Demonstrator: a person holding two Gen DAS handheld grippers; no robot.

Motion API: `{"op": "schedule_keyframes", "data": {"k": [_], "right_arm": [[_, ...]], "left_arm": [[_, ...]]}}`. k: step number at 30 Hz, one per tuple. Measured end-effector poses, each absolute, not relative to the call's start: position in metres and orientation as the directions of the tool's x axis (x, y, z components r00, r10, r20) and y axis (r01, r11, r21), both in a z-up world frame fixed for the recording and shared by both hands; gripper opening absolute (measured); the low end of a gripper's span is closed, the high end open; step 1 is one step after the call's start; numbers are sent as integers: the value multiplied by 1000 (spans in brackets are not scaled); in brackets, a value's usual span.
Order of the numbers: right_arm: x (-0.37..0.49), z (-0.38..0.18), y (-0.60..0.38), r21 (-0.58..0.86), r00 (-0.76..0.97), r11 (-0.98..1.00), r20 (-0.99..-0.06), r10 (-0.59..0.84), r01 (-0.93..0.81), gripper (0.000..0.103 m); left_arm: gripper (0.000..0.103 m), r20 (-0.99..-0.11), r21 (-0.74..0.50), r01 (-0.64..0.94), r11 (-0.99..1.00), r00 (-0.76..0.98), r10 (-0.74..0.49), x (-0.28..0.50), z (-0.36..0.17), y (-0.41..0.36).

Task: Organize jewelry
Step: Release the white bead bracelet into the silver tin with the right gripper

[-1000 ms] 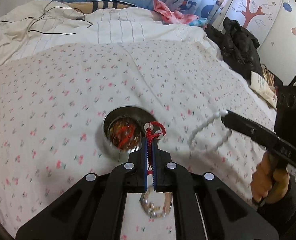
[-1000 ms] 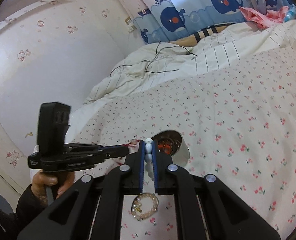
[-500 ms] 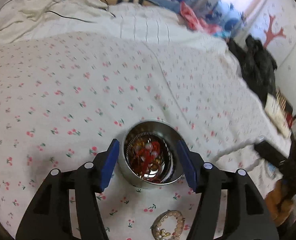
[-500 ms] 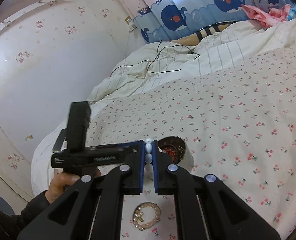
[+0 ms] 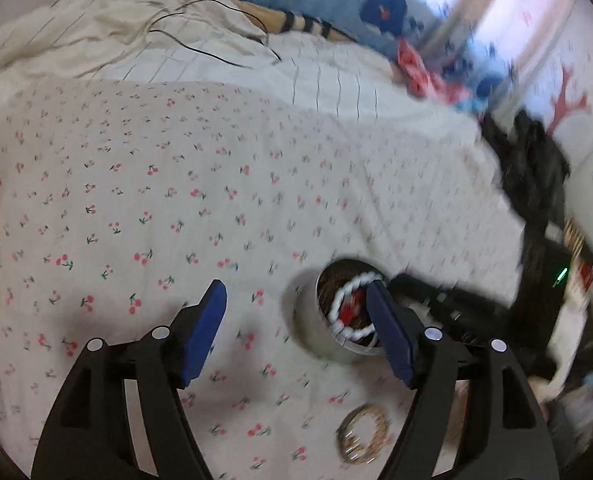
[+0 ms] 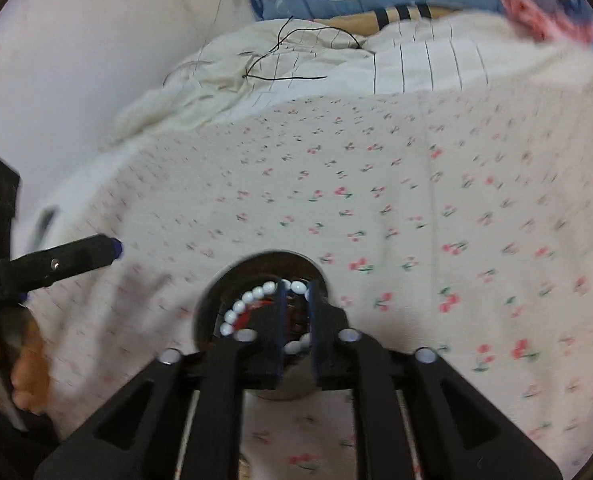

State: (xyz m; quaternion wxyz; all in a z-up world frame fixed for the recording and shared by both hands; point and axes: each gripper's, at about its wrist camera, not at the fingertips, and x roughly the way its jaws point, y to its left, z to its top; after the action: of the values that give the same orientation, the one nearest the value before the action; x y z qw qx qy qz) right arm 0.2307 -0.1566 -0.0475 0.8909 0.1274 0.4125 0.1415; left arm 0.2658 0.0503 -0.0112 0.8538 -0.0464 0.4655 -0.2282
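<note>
Above a cherry-print bedspread [image 5: 184,208], the right gripper [image 6: 296,312] hung directly over a round metal tin [image 6: 212,300], its jaws just parting around a white bead bracelet [image 6: 242,304]. The loop sagged into the tin, a few beads lying between the blue pads; whether those pads pressed on them could not be told. The left gripper [image 5: 296,332] stood wide open and empty, having just been spreading, with the tin at its two o'clock against the right finger. A gold-coloured bracelet [image 5: 362,434] lay on the spread at the tin's six o'clock. Red pieces showed inside the tin.
</note>
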Motion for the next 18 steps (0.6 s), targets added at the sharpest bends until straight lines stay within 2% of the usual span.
{"op": "schedule_keyframes", "data": {"k": [1,6,11,14,18], "right_arm": [[227,-45,-156,322,634,935,-695,340,-150,49],[195,-26,-160,242,684,958,-673,281,-155,50],[143,-39,-151,191,621,959,-731,281,-209,50],[125,-56,-142,214,566,944,-758,323,-252,47],[112,-62,-112,155,563,931,-759,327,-331,27]], "left_arm": [[72,-785,-267,362,893,456,-419,261,-13,48],[74,-852,-163,478,863,374,-368,220,-39,31],[74,-877,-59,578,814,359,-319,183,-54,16],[74,-876,-78,539,838,365,-316,189,-53,26],[74,-881,-141,409,901,363,-303,209,-59,54]]}}
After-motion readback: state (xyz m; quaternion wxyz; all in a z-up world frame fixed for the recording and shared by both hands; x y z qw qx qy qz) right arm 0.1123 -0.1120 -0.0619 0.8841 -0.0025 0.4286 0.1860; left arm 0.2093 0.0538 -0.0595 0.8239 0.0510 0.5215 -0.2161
